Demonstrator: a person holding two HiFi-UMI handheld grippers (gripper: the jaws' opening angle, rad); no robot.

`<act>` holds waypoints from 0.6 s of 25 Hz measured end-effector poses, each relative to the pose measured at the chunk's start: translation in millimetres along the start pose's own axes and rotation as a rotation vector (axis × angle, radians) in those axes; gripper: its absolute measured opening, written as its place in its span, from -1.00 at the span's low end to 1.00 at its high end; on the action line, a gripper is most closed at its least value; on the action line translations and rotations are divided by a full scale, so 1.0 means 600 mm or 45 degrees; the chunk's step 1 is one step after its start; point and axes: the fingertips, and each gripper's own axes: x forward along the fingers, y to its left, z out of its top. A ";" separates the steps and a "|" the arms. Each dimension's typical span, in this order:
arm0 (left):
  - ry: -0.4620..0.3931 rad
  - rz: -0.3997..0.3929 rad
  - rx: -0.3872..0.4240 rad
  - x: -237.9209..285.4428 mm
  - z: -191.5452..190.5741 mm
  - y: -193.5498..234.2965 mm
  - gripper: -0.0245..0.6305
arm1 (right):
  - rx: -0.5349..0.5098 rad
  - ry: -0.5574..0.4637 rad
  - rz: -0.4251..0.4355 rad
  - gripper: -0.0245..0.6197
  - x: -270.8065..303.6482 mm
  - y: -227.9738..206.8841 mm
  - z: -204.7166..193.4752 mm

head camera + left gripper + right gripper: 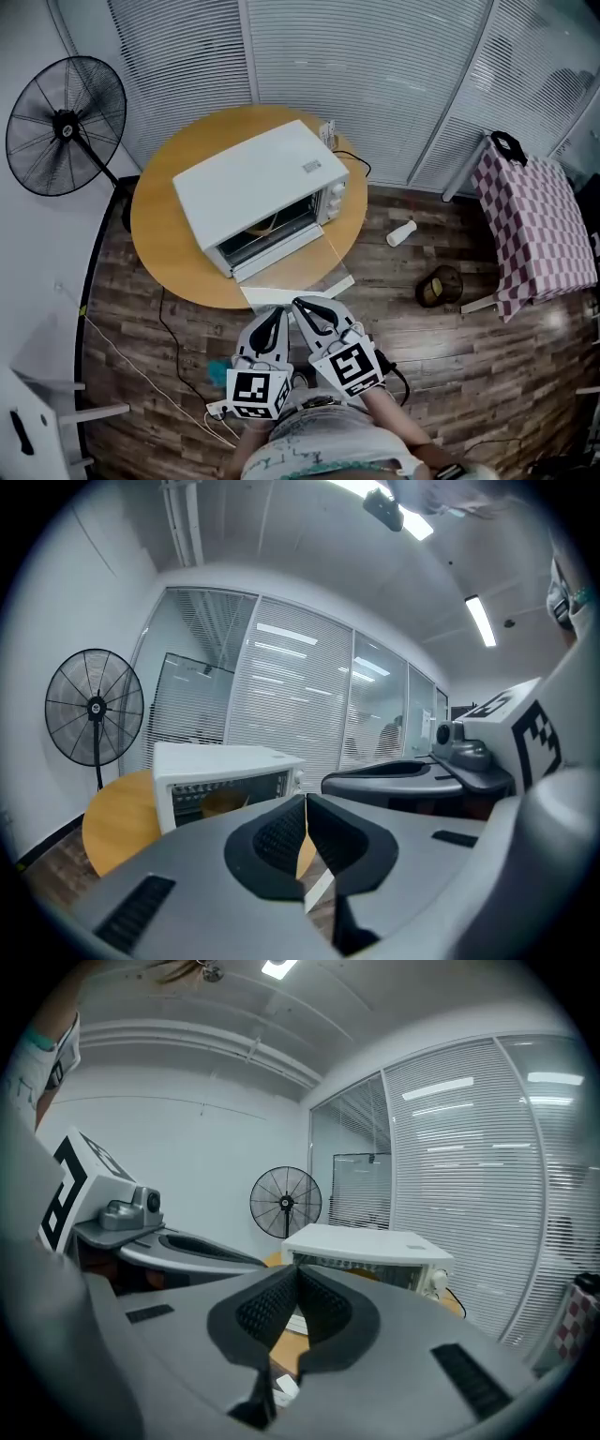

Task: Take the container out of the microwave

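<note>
So the microwave (253, 178) is sitting on the round table (155, 234) with its door (295, 272) lying flat open toward the person, which is why the inside is showing at all. The container (263, 223), a brownish bowl-looking thing, is sitting inside the microwave near the middle of the opening, not taken out yet.

The left gripper (279, 314) and right gripper (300, 305) are hovering side by side just off the table edge. Both are pointing at the open door and sitting well short of the container. On both of them the fingers are pressing together with nothing between them, so neither one is holding anything.

My guess is they're being kept closed simply because there's nothing in reach to grab. At least one will need to be opening up before it goes in. And since the door is sticking out in front, whichever goes in is going to be reaching over it.
</note>
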 end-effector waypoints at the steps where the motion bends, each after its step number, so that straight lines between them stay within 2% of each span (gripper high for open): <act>1: 0.001 0.005 -0.003 0.007 0.001 0.002 -0.87 | -0.001 0.003 0.006 -0.94 0.004 -0.006 -0.001; 15: -0.006 0.108 -0.009 0.114 0.040 0.027 -0.87 | -0.040 -0.022 0.114 -0.94 0.060 -0.104 0.018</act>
